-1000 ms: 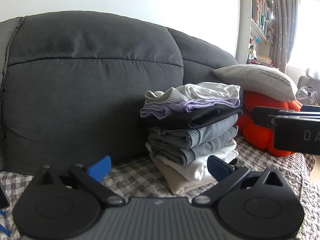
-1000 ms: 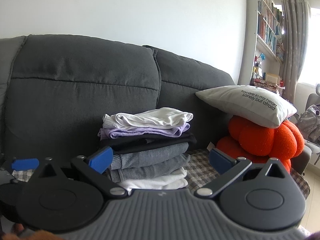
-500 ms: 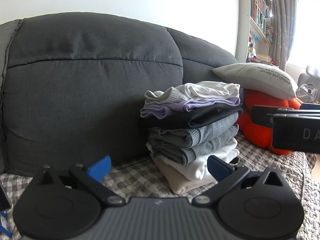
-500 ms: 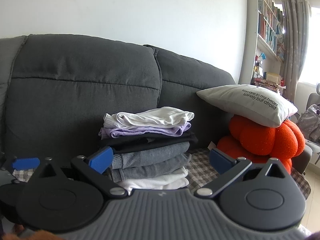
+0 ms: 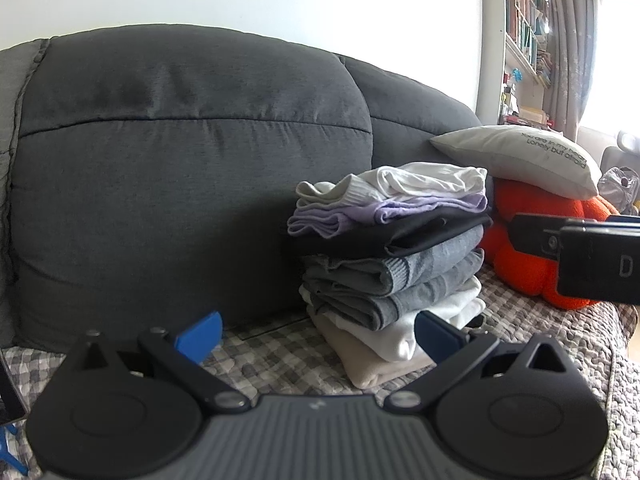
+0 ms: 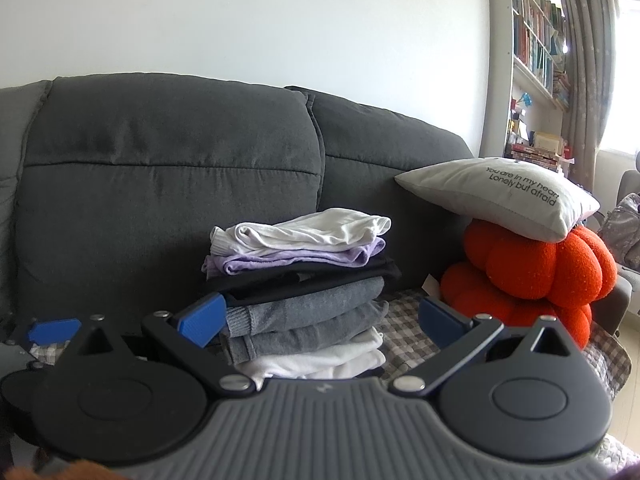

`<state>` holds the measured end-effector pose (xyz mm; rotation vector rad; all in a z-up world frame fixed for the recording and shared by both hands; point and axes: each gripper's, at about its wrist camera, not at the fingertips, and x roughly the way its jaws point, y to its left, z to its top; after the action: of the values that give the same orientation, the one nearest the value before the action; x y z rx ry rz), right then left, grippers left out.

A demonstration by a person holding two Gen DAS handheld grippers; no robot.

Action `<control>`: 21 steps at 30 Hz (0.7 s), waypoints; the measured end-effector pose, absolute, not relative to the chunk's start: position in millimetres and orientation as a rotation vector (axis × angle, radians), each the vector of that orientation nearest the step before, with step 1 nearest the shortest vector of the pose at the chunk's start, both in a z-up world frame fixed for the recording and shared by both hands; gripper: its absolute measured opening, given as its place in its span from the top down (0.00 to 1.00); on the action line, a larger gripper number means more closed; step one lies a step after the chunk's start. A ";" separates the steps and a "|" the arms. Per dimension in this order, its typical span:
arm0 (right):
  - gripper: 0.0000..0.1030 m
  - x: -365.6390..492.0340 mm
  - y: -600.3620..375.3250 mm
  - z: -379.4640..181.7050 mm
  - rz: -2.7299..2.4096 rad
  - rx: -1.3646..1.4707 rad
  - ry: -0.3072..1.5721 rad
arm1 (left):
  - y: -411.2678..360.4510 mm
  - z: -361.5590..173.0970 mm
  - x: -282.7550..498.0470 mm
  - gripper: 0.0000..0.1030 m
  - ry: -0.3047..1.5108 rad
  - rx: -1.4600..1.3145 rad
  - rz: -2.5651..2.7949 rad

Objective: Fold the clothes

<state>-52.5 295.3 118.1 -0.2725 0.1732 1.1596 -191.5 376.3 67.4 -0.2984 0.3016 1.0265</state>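
A stack of folded clothes [image 5: 392, 264] rests on the checked sofa cover [image 5: 280, 356]: white on top, then lilac, black, two grey, white and beige at the bottom. The right wrist view shows the same stack [image 6: 304, 284] straight ahead. My left gripper [image 5: 318, 336] is open and empty, held back from the stack, which sits to its right. My right gripper [image 6: 320, 318] is open too, with nothing between its blue pads, just short of the stack. The right gripper's black body [image 5: 588, 256] juts in at the right edge of the left wrist view.
A dark grey sofa backrest [image 5: 192, 184] rises behind the stack. A white printed pillow [image 6: 500, 196] lies on an orange knotted cushion [image 6: 532, 276] to the right. Bookshelves [image 6: 536, 52] and a curtain stand at the far right.
Almost nothing has changed. Both views have shifted only slightly, and both grippers stay open and empty.
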 end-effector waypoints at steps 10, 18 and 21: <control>0.00 -52.8 293.4 118.0 1.161 -0.274 0.174 | 376.0 68.8 -193.0 0.00 0.300 -0.300 1.032; 0.00 -52.9 292.3 117.2 1.157 -0.281 0.175 | 376.6 69.8 -195.0 0.00 0.291 -0.307 1.036; 0.00 -52.4 291.8 117.2 1.158 -0.279 0.177 | 376.1 70.3 -195.4 0.00 0.288 -0.306 1.032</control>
<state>-52.4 291.8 117.2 -0.2791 0.1765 1.1580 -195.4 376.1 70.3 -0.3064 0.2883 1.0323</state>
